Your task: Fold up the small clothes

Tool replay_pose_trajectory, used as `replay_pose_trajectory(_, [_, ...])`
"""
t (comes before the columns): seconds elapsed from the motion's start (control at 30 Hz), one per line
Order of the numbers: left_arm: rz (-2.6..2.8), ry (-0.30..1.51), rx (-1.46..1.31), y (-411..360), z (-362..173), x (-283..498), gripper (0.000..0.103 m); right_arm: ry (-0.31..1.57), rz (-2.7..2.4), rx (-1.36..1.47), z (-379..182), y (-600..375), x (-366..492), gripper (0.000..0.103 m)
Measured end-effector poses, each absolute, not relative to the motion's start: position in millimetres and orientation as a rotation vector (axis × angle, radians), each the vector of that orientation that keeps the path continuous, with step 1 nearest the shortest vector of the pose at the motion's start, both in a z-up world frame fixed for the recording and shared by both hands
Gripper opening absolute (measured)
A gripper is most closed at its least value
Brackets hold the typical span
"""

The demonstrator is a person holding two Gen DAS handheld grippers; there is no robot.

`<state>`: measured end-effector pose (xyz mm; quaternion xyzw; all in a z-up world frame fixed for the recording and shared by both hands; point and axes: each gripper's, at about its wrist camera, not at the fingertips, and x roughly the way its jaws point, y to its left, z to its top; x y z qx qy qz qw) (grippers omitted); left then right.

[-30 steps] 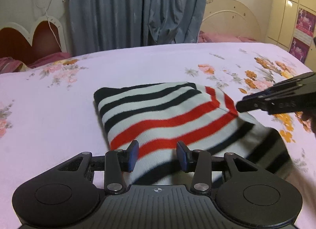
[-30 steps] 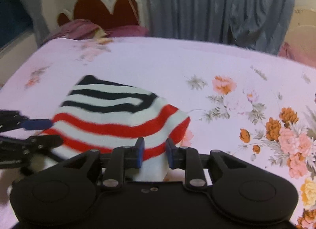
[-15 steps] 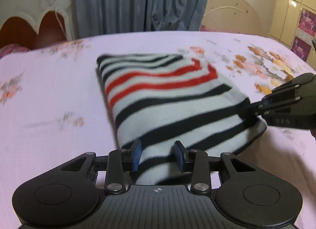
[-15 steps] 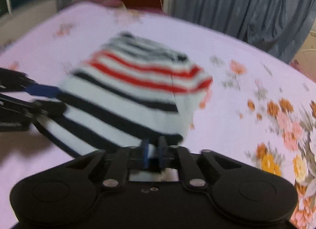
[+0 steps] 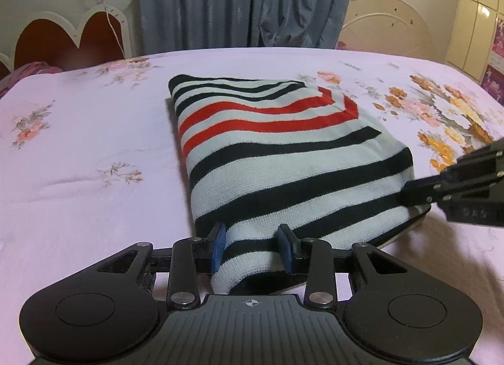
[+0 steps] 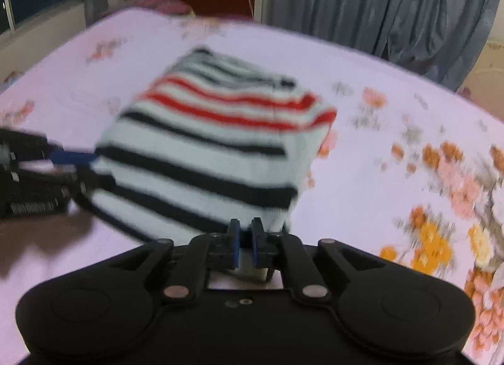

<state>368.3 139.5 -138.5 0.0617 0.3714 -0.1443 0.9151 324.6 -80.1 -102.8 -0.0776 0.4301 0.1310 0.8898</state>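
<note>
Sweater [image 5: 283,157] now lies folded flatter, red stripes farther away.

Sweater [image 5: 283,157] – white, black and red stripes; bedsheet [image 5: 94,176] – pink, floral.

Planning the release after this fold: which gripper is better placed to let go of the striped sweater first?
Right, probably. The right gripper pinches only a thin corner of the striped sweater, which lies on the bed. The left gripper holds a thicker bunch at the near edge, anchoring it.

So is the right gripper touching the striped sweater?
Touching. The right wrist view shows the right gripper with jaws pinched on the striped sweater's near edge; fabric sits between them.
</note>
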Motion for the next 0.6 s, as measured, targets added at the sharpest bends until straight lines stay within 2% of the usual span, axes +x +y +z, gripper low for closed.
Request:
replay_pose_trajectory(0.53, [-0.229,0.759,0.128,133.3,-136.7,364.7,0.036,0.894,0.262,-0.112,-109.4,-76.7,327.5,0.004])
replay_pose_trajectory(0.6, [-0.216,0.753,0.113,134.2,-130.9,359.6,0.036,0.878,0.264,-0.079,-101.3,-82.1,323.0,0.007])
